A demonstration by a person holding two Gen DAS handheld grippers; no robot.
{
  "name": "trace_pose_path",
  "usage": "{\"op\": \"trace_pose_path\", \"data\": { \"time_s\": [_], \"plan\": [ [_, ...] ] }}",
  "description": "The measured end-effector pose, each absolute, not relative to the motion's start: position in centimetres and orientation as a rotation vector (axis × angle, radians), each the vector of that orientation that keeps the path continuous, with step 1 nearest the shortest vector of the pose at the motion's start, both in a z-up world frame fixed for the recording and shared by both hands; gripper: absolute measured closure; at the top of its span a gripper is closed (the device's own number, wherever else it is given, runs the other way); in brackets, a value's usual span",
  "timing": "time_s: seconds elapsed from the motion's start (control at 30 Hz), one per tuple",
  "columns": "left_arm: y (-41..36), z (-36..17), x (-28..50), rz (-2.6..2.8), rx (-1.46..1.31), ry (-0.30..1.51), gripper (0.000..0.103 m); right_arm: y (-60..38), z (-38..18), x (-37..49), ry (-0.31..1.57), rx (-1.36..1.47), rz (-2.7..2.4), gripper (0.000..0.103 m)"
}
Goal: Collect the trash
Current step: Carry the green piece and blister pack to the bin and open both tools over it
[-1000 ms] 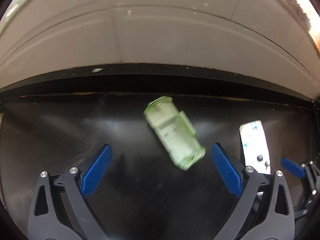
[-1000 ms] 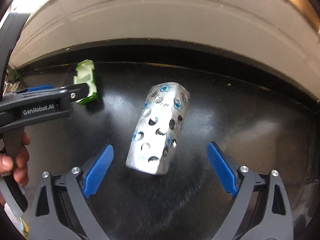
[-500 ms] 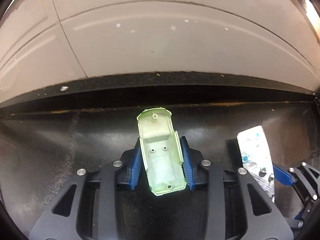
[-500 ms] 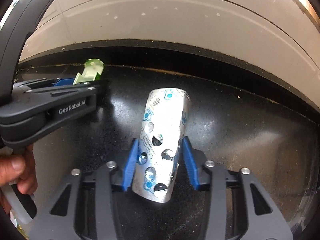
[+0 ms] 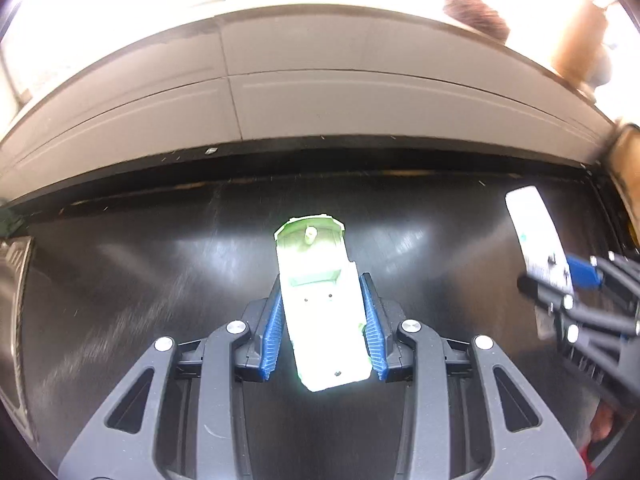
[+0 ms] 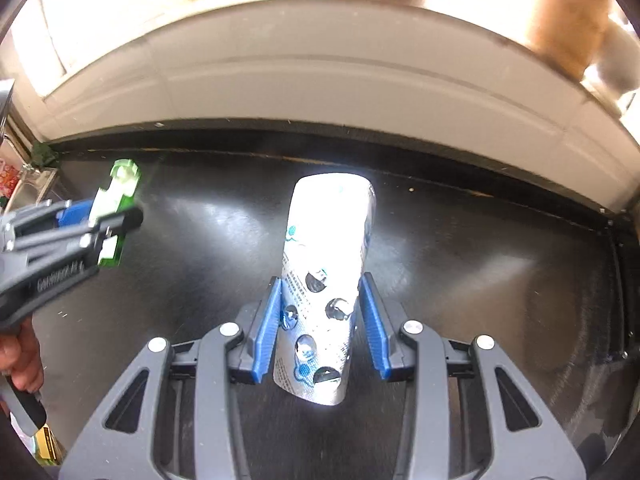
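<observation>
1. A pale green plastic shell (image 5: 320, 300), hollow side up with small pegs, sits pinched in the left gripper (image 5: 322, 320).
2. A silver blister pack (image 6: 324, 288), several pockets punched out, sits pinched in the right gripper (image 6: 320, 324).
3. Beneath both lies the glossy black desk (image 5: 140, 280).

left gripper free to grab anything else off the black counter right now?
Probably not. The left gripper is shut on the green plastic shell, so its jaws are full, and the right gripper is likewise shut on the spent blister pack.

Plastic shell (image 5: 322, 304) between left gripper (image 5: 323, 326) pads, left of blister pack (image 6: 326, 280); countertop (image 6: 480, 280) beneath both
</observation>
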State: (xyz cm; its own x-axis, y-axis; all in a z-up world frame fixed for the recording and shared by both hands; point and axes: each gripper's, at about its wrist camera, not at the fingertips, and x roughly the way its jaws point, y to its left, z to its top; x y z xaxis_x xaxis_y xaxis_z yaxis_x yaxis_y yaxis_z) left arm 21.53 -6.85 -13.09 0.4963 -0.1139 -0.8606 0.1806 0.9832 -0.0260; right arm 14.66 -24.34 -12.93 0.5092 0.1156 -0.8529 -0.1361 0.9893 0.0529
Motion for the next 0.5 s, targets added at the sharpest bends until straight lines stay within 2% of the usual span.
{"op": "trace_pose_path", "data": {
  "time_s": [0.27,0.5],
  "plan": [
    [-6.8,-12.7,11.2,-0.202,0.091,1.034,0.068,-23.5,-10.3,7.1,0.97,-0.028,0.193,0.063],
    [-6.0,-12.0,7.5,-0.184,0.067,1.02,0.068,-23.3,-9.4,3.3,0.953,-0.043,0.2,0.062]
  ]
}}
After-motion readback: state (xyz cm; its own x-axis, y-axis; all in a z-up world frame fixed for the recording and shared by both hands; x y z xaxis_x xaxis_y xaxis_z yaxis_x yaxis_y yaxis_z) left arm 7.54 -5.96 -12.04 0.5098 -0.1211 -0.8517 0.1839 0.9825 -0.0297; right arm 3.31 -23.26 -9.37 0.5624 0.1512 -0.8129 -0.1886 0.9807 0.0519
